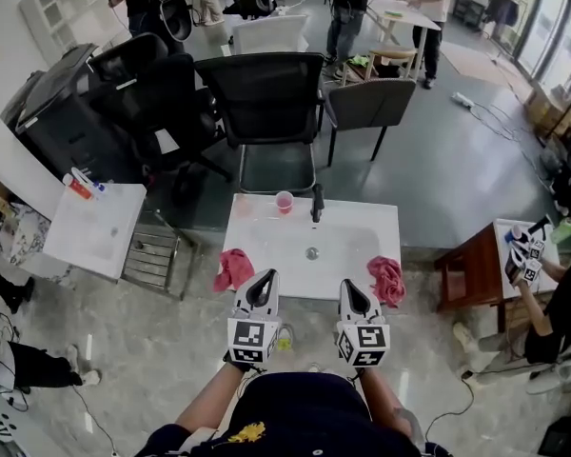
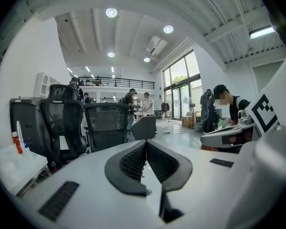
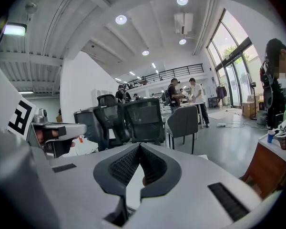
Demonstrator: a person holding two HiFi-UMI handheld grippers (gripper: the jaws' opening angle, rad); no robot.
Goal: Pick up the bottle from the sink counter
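Note:
The white sink counter (image 1: pixel 257 231) lies just ahead of me in the head view, with a black faucet (image 1: pixel 316 203) and a pink cup (image 1: pixel 284 201) at its far edge. A red cloth (image 1: pixel 233 268) lies on its left side and another red cloth (image 1: pixel 387 279) on its right. I see no clear bottle on the counter. A small yellow-green object (image 1: pixel 284 338) shows between my gripper cubes, too small to identify. My left gripper (image 1: pixel 266 276) (image 2: pixel 146 142) and right gripper (image 1: pixel 347 284) (image 3: pixel 140 145) hover over the counter's near edge, both shut and empty.
Black office chairs (image 1: pixel 262 98) and a grey chair (image 1: pixel 371 103) stand behind the counter. A small white table (image 1: pixel 95 227) with bottles (image 1: pixel 81 184) stands to the left. At a wooden table (image 1: pixel 471 269) on the right, a person (image 1: pixel 561 303) holds other grippers. Several people stand farther back.

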